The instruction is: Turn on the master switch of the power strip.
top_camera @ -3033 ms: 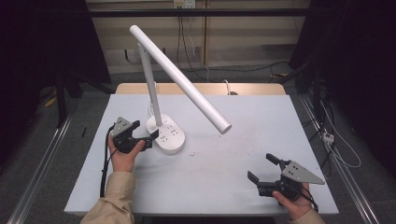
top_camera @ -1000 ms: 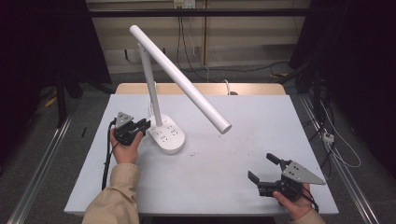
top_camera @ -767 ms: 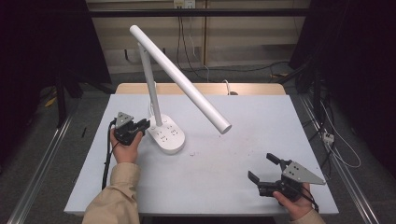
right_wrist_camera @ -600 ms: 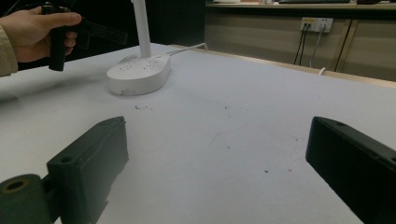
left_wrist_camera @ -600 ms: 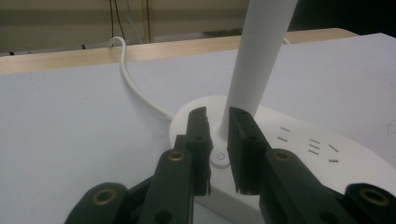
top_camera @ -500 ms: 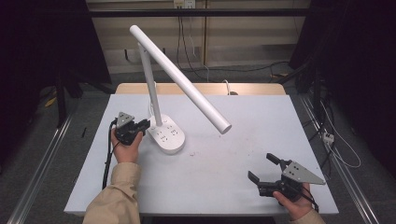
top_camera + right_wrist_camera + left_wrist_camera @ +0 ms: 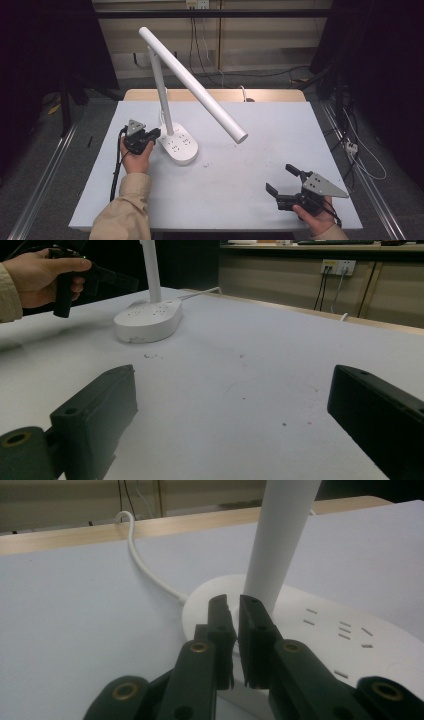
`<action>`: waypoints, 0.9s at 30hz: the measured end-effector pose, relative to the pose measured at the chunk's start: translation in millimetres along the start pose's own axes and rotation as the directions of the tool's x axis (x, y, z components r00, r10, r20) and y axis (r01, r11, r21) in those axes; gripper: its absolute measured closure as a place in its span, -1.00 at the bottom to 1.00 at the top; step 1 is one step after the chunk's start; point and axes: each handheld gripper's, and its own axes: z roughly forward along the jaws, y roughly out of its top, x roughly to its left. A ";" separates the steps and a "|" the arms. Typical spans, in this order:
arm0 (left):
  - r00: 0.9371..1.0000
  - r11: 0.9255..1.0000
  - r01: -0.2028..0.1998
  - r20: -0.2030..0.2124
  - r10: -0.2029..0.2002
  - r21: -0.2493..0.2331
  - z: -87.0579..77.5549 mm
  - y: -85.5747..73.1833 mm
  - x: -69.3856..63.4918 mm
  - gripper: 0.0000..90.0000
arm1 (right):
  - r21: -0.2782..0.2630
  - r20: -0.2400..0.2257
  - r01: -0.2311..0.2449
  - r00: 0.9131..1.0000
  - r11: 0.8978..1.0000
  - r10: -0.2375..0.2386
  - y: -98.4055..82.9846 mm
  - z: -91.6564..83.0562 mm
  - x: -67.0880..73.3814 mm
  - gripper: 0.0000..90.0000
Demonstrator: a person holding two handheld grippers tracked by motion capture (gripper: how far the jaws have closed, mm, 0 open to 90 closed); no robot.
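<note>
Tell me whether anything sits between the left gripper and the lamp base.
Nothing visible does. The left gripper, jaws nearly together with nothing between them, is already over the edge of the lamp base, beside the upright post. The white cord runs off behind the base, out of the way.

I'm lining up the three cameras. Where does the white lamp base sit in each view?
High view: the lamp base lies left of centre, just right of the left tongs.
Left gripper view: right of centre, behind and under the nearly shut jaws.
Right gripper view: upper left, beside the far hand.
Shared landmark: the white lamp post rising from the base.
</note>
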 end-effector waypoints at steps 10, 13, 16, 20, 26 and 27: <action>1.000 1.000 -0.004 -0.007 0.005 0.023 4.4 5.0 -2.2 0.96 | 0.001 0.003 -0.001 1.000 1.000 0.001 -0.5 -1.5 -1.4 -0.88; 1.000 1.000 0.003 -0.005 -0.003 0.023 5.1 4.6 -2.4 0.99 | 0.000 0.004 -0.002 1.000 1.000 0.002 -0.5 -2.0 -2.4 -0.88; 1.000 1.000 0.007 0.000 -0.007 0.028 7.4 3.7 -3.6 1.00 | 0.001 0.005 -0.005 1.000 1.000 0.005 -0.5 -2.0 -2.9 -0.88; 1.000 0.999 -0.001 0.001 0.001 0.051 9.9 1.8 -4.8 1.00 | -0.001 0.004 -0.004 1.000 1.000 0.004 -0.1 -2.1 -2.8 -0.88; 1.000 0.999 0.002 0.004 -0.002 0.051 12.4 0.8 -5.7 1.00 | -0.001 0.005 -0.003 1.000 1.000 0.003 -0.2 -2.2 -3.2 -0.88; 1.000 0.998 -0.002 0.002 0.002 0.058 12.5 0.6 -5.5 1.00 | -0.001 0.006 -0.003 1.000 1.000 0.003 -0.2 -2.4 -3.3 -0.88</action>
